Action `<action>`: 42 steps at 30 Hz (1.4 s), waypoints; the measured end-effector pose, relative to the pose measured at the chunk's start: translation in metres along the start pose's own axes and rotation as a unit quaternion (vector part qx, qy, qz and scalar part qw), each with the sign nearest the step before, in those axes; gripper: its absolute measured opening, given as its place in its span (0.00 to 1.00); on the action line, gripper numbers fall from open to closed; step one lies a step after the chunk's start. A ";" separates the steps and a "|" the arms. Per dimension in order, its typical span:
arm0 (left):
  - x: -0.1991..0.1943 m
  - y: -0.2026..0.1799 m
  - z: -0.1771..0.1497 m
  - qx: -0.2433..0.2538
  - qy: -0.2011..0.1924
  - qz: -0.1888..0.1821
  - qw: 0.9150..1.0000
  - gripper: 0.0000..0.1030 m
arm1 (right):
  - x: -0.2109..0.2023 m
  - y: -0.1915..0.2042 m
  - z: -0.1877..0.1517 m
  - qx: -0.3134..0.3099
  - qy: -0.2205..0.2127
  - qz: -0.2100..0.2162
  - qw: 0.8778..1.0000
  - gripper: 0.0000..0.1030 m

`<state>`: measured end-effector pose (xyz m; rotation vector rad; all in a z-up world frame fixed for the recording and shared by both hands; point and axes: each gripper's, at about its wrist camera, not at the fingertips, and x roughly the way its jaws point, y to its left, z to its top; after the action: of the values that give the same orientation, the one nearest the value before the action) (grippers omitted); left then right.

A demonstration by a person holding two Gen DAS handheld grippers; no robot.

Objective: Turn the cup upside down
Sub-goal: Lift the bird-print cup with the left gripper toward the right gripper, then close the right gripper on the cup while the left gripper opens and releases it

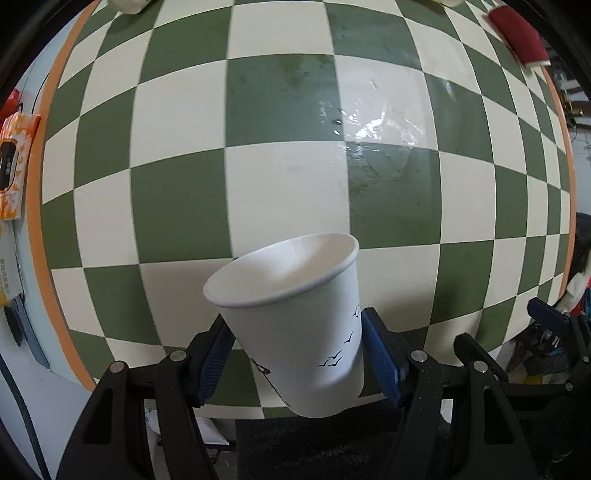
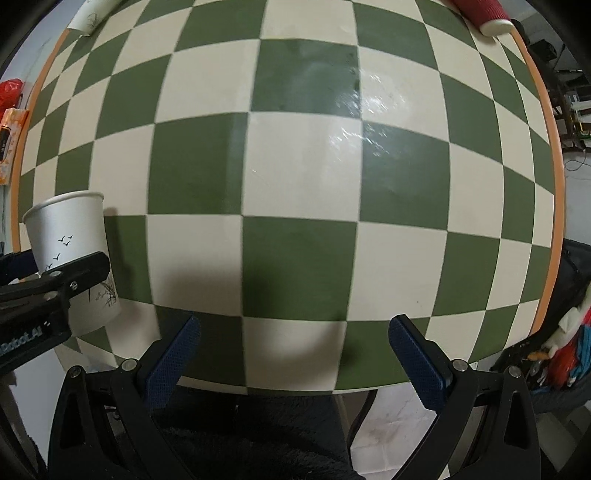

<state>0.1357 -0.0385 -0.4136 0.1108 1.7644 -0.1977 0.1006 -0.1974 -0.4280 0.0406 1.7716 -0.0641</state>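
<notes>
A white paper cup [image 1: 295, 325] with small black bird prints is held between the blue pads of my left gripper [image 1: 297, 350]. It is mouth-up, tilted a little, above the near edge of the green-and-cream checkered table [image 1: 288, 110]. The same cup [image 2: 72, 254] shows at the far left of the right wrist view, with the left gripper's black finger [image 2: 74, 273] across it. My right gripper [image 2: 291, 350] is open and empty over the table's near edge.
A red ribbed cup [image 1: 521, 35] lies on its side at the far right; it also shows in the right wrist view [image 2: 480, 11]. A white cup [image 2: 92, 14] lies at the far left. An orange packet [image 1: 14, 166] sits beyond the table's left rim.
</notes>
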 end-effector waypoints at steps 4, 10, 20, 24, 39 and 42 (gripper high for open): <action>0.006 -0.010 0.005 0.013 -0.007 0.017 1.000 0.64 | 0.001 -0.016 -0.005 0.009 0.000 0.004 1.000 1.00; 0.012 -0.024 0.016 0.022 -0.015 0.035 0.999 0.65 | -0.003 -0.031 -0.007 0.015 -0.006 0.006 1.000 1.00; 0.009 -0.018 0.027 0.022 -0.013 0.042 0.999 0.65 | -0.012 -0.049 -0.009 0.025 -0.015 0.010 1.000 1.00; 0.002 -0.021 0.024 0.019 -0.026 0.041 0.999 0.74 | -0.012 -0.059 -0.003 0.029 -0.020 0.014 0.999 1.00; -0.084 0.038 -0.041 -0.098 -0.124 0.029 0.987 0.84 | -0.088 -0.018 -0.018 -0.009 -0.084 0.070 0.994 1.00; -0.094 0.057 -0.065 -0.130 -0.133 0.028 0.982 0.84 | -0.099 0.000 -0.029 -0.028 -0.092 0.089 0.991 1.00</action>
<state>0.1025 0.0334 -0.3131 -0.0524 1.5025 0.0585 0.0920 -0.1943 -0.3252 0.1479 1.5783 0.1074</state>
